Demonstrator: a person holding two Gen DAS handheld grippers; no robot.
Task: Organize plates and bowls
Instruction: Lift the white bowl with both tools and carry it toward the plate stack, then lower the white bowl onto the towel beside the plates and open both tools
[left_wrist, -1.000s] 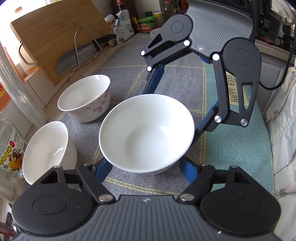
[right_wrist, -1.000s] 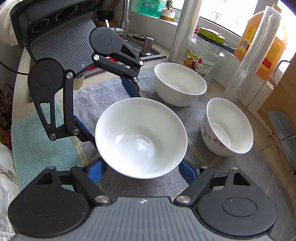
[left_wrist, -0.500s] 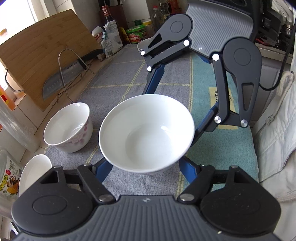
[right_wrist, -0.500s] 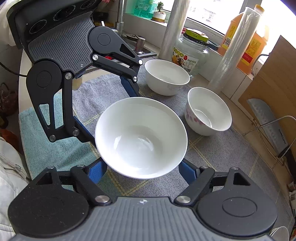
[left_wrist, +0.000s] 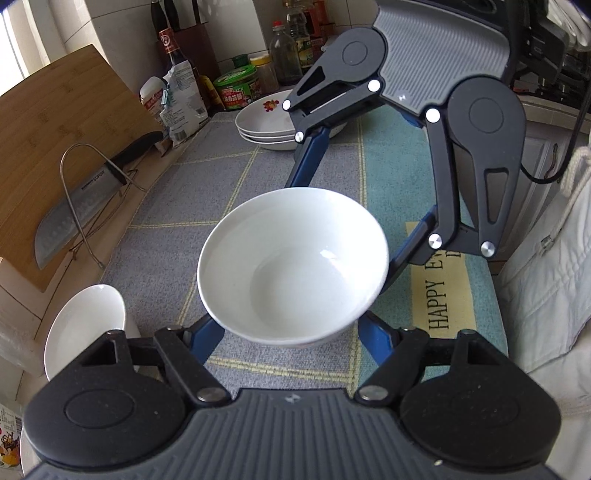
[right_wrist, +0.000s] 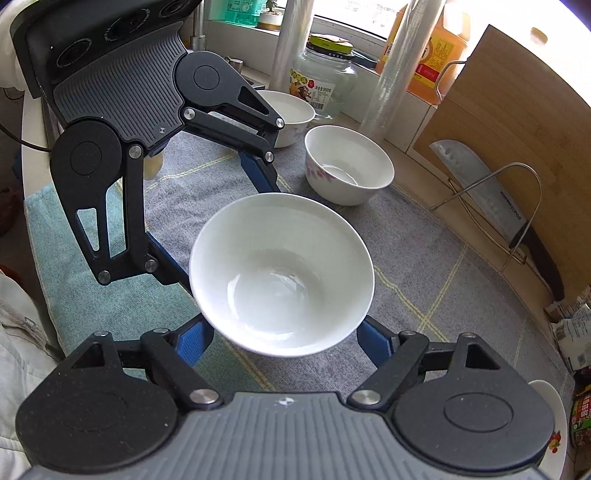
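Left wrist: white bowl (left_wrist: 293, 267) carried onward, stacked plates (left_wrist: 273, 123) now visible

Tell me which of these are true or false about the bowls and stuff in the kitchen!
1. Both grippers hold one plain white bowl between them. True.
2. The held bowl has soup in it. False: it is empty.
3. The flowered bowl sits on the grey mat. True.
4. The knife lies flat on the mat. False: it leans in a wire rack against the wooden cutting board.
5. Stacked plates sit at the mat's far end. True.
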